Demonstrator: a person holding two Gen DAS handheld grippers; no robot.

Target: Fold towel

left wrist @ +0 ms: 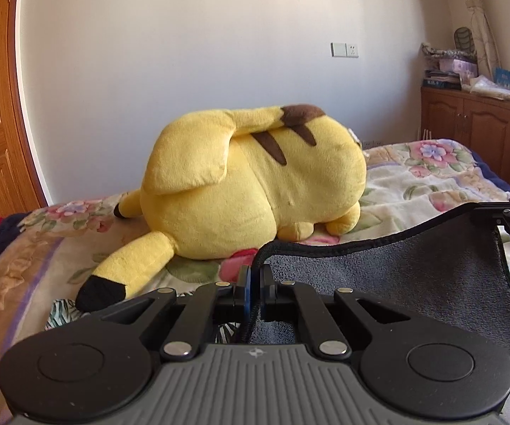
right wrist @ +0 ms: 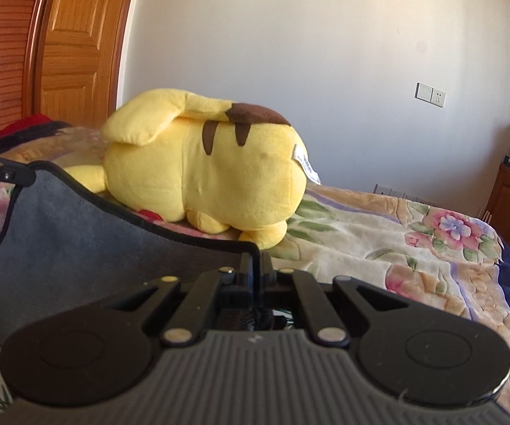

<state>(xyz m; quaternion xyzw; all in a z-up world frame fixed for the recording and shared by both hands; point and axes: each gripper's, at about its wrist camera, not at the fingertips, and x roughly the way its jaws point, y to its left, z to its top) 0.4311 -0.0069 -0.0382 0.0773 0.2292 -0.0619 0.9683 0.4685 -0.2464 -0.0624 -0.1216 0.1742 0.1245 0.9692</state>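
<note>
Towel (left wrist: 414,276) lifted above bed; left tool (left wrist: 253,283) and right tool (right wrist: 255,269) each pinching a corner.

Bright daylight, seemingly from the right; fisheye-bent edges, slightly soft focus.

- The towel (left wrist: 414,276) runs down behind the left hand-held gripper (left wrist: 255,283), so we cannot see its lower edge.
- Out to that gripper's right, the right hand-held gripper (left wrist: 502,212) is cut by the frame edge; only its tips show.
- Ahead of both grippers, the plush toy (right wrist: 212,184) hides its face from us.
- Print on the plush's tag (right wrist: 306,164) is too small for us to read.
</note>
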